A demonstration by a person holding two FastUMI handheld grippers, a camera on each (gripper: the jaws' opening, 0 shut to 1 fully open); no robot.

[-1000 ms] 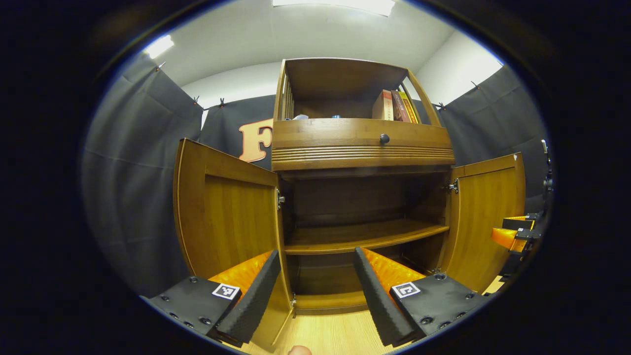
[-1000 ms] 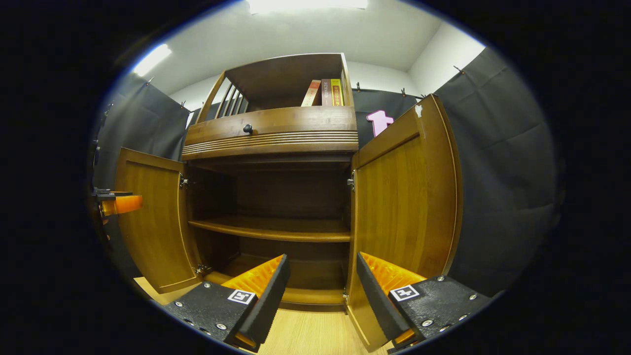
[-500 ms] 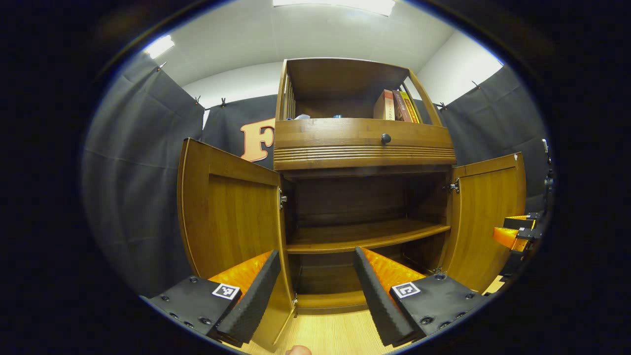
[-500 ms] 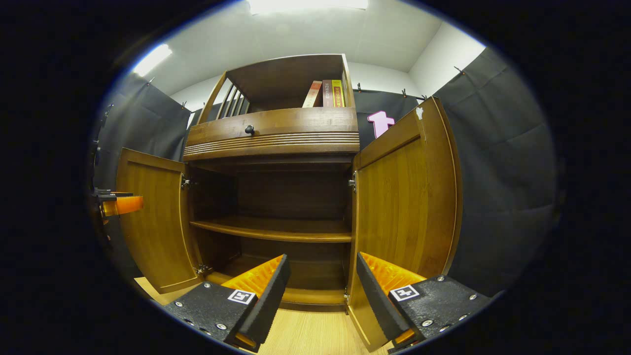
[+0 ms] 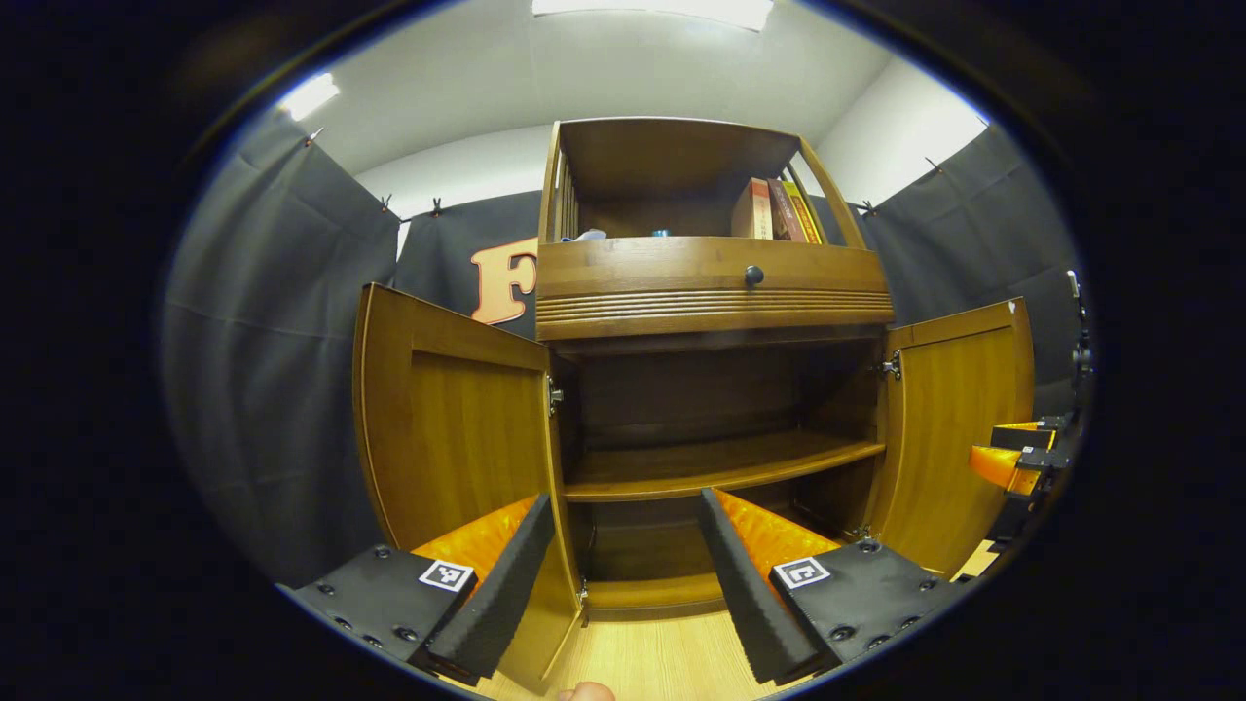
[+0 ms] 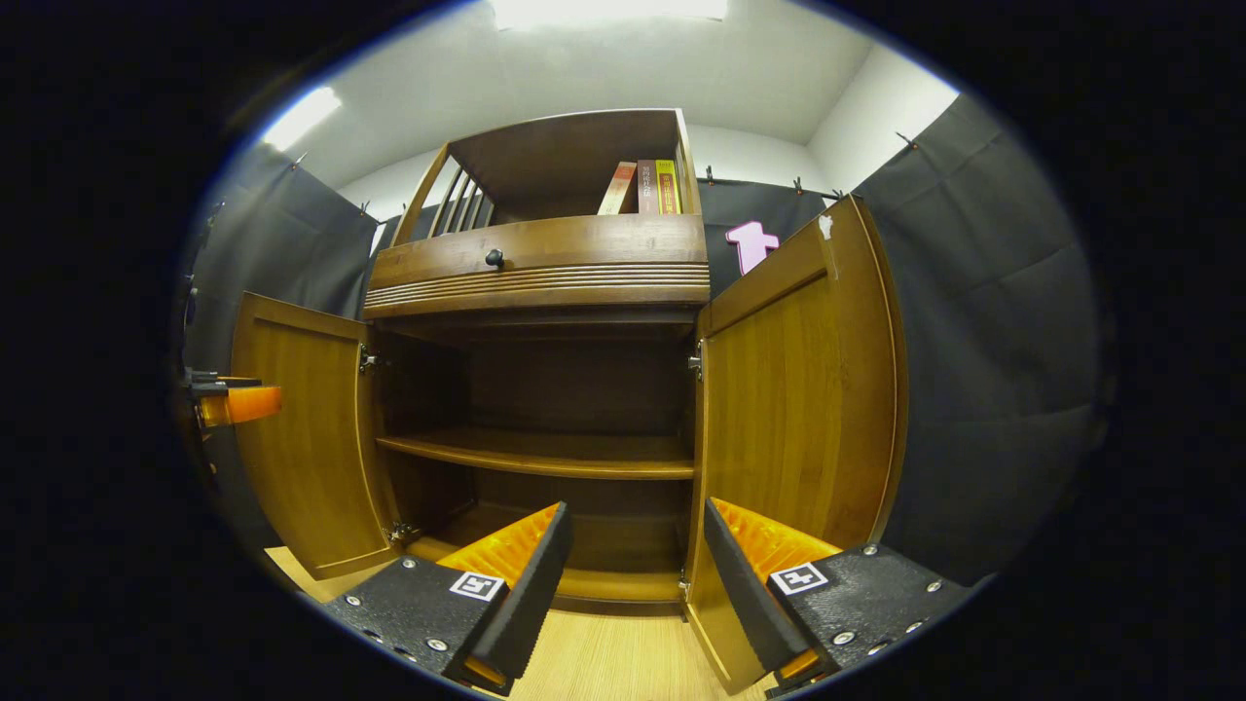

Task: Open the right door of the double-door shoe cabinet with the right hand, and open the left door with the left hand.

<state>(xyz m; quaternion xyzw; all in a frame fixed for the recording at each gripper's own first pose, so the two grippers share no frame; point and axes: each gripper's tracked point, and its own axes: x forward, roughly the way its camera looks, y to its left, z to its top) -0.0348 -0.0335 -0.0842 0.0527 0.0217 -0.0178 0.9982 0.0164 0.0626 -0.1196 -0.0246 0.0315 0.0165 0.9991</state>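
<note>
Standing open, both doors (image 5: 453,428) flank the shoe cabinet (image 5: 715,292).

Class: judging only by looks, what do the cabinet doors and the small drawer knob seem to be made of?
Left door and right door: apparently wood or wood veneer, warm brown, with visible grain streaks and a light sheen suggesting varnish; solid or laminate cannot be told. Drawer knob: small, dark, rounded; possibly metal or painted wood, too small to settle.

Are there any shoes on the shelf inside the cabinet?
No, the middle shelf behind the open doors is bare wood, and the only things stored are books up in the top compartment.
</note>
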